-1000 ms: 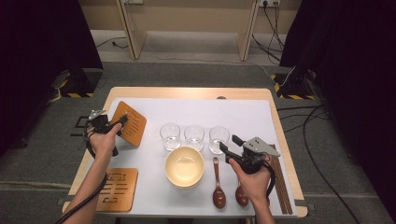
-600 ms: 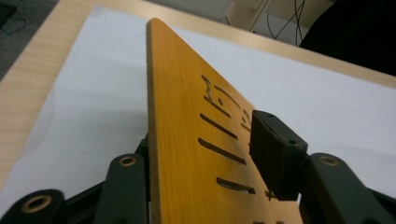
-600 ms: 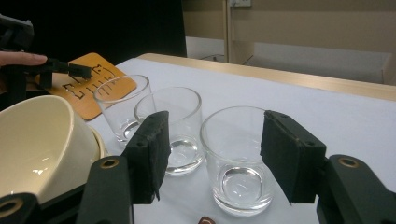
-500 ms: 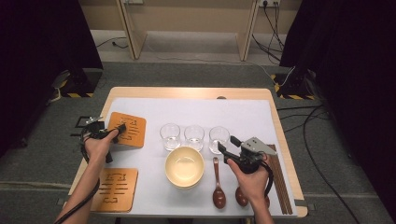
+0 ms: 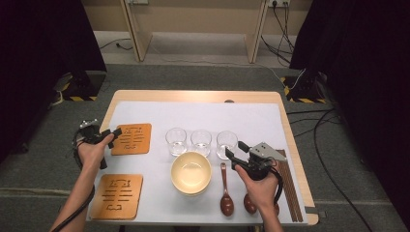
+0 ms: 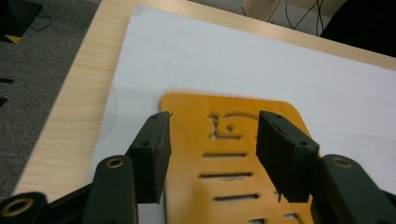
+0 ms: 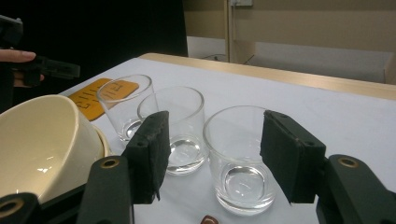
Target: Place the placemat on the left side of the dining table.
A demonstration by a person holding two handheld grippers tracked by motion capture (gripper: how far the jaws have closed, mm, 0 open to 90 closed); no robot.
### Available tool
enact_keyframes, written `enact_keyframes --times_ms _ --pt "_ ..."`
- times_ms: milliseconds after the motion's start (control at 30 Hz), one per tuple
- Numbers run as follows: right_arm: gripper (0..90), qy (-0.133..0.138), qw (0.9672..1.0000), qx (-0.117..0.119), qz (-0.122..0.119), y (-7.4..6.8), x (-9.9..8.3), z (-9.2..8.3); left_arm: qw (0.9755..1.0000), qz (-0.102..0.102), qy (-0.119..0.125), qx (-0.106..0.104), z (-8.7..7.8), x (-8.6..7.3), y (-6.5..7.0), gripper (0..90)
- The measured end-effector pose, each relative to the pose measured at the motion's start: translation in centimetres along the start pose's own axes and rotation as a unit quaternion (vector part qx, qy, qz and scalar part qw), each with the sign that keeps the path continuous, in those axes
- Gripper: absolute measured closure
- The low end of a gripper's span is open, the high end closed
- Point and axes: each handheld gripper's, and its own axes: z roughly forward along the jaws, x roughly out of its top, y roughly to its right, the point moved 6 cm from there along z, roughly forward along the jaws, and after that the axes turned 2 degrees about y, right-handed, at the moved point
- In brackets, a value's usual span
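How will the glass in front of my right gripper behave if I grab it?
The glass looks smooth and empty, so probably light, slippery and breakable. The right gripper stands open before it. Its wide flat base suggests it won't tip easily.

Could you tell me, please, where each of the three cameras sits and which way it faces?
High view: above the person's side, looking forward and down on the table; both forearms, the left tongs and the right tongs show.
Left gripper view: rides on the left tongs, looking down along their open jaws at the orange mat.
Right gripper view: rides on the right tongs, looking level across three glasses, the nearest glass between its open jaws, the bowl beside.
Shared: the orange mat appears in all three.
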Motion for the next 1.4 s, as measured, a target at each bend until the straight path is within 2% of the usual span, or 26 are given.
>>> enact_keyframes --times_ms 100,167,333,433,500,567,800,933,1067,1400 --pt "43.0 0.002 1.0 -0.001 -0.001 0.0 0.2 -0.2 0.9998 0.012 -0.015 -0.006 -1.3 -0.3 0.1 58.8" --pt "43.1 0.003 1.0 -0.001 0.0 0.0 0.3 -0.2 0.9992 0.027 -0.028 -0.002 -2.2 -0.9 0.1 68.1" --pt "43.2 0.004 1.0 0.0 0.0 0.0 0.3 -0.3 0.996 0.054 -0.071 -0.002 -3.9 -3.1 0.6 79.9" --pt "43.2 0.003 1.0 0.001 0.0 0.0 0.3 -0.3 0.9936 0.064 -0.093 -0.002 -4.1 -4.3 0.7 84.9" --pt "43.2 0.003 1.0 0.001 -0.002 -0.1 0.4 -0.3 0.9925 0.065 -0.103 -0.006 -4.1 -4.6 0.9 86.9" --pt "43.2 0.004 1.0 0.002 -0.001 -0.1 0.4 -0.4 0.9907 0.076 -0.113 0.003 -3.9 -4.7 0.9 88.2" --pt "43.2 0.001 1.0 0.001 0.001 0.1 0.2 -0.3 0.9866 0.083 -0.14 0.015 -3.1 -5.3 0.9 89.0" --pt "43.2 0.001 1.0 0.001 0.003 0.2 0.1 -0.2 0.9863 0.08 -0.143 0.019 -3.0 -5.3 0.8 89.1" --pt "43.3 0.0 1.0 0.002 0.005 0.3 0.0 -0.1 0.9874 0.068 -0.141 0.022 -2.8 -5.1 0.6 89.1" --pt "43.8 -0.004 0.9999 0.0 0.012 1.0 -0.4 0.1 0.9878 0.067 -0.138 0.027 -2.2 -4.6 0.2 89.0"
